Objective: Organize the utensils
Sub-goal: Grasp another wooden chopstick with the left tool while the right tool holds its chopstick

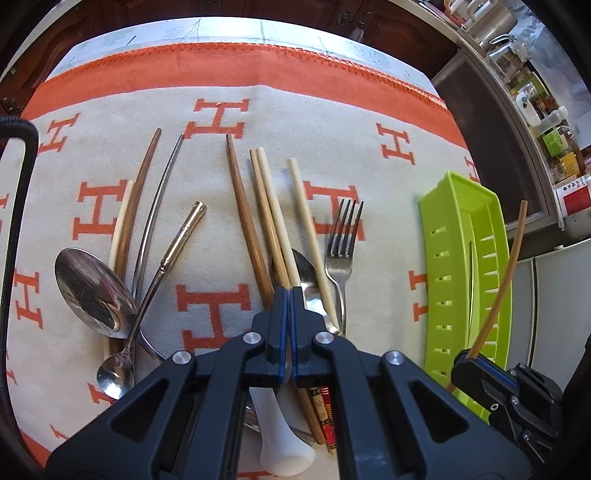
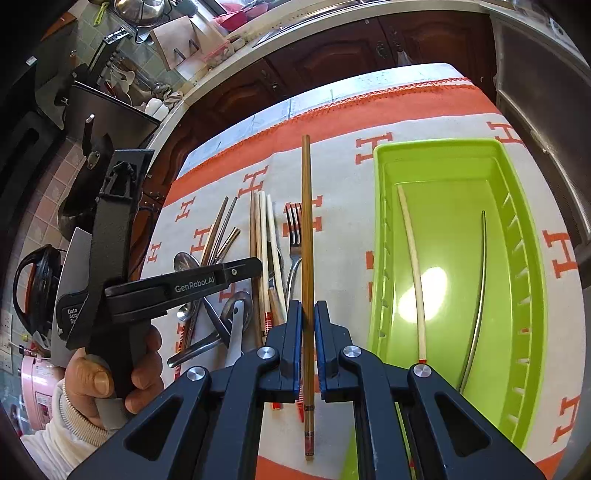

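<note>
Two sticks: already in green tray [image 2: 384,236].
Right gripper [image 2: 307,325]: fingers pinching brown chopstick [image 2: 306,229]; carry over tray, release.
Left gripper [image 1: 288,306]: fingers shut among cutlery; held item unclear.

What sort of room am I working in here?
Most likely a home kitchen: dark wooden cabinets under a counter, pots and jars on a shelf, and utensils on a cloth-covered table.

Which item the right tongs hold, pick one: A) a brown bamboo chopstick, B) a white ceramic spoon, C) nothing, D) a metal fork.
A: the right tongs are shut on a brown bamboo chopstick, lifted beside the green tray, while the fork lies on the cloth.
</note>
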### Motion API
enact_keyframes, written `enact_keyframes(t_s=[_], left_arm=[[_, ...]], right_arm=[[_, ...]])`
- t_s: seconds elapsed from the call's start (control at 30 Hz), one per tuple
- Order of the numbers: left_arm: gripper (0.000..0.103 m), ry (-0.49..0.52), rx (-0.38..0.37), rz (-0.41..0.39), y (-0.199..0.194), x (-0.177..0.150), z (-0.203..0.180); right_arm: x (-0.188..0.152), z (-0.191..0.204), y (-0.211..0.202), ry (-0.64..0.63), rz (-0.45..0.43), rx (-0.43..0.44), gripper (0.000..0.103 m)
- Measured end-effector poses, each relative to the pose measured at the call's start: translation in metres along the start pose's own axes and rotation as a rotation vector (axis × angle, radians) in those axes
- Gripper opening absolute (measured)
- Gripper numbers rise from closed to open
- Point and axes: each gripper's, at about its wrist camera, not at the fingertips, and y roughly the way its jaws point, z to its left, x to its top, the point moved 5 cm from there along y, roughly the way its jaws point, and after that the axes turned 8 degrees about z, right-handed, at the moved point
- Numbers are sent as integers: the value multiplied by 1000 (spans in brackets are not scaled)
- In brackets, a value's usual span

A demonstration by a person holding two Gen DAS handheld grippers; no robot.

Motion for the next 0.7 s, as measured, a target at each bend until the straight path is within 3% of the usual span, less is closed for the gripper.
enact_keyframes(t_s=[0.7], left_arm=[[0, -4, 27, 27, -2, -12, 11]], right_arm=[[-8, 1, 3, -7, 8, 20, 7]])
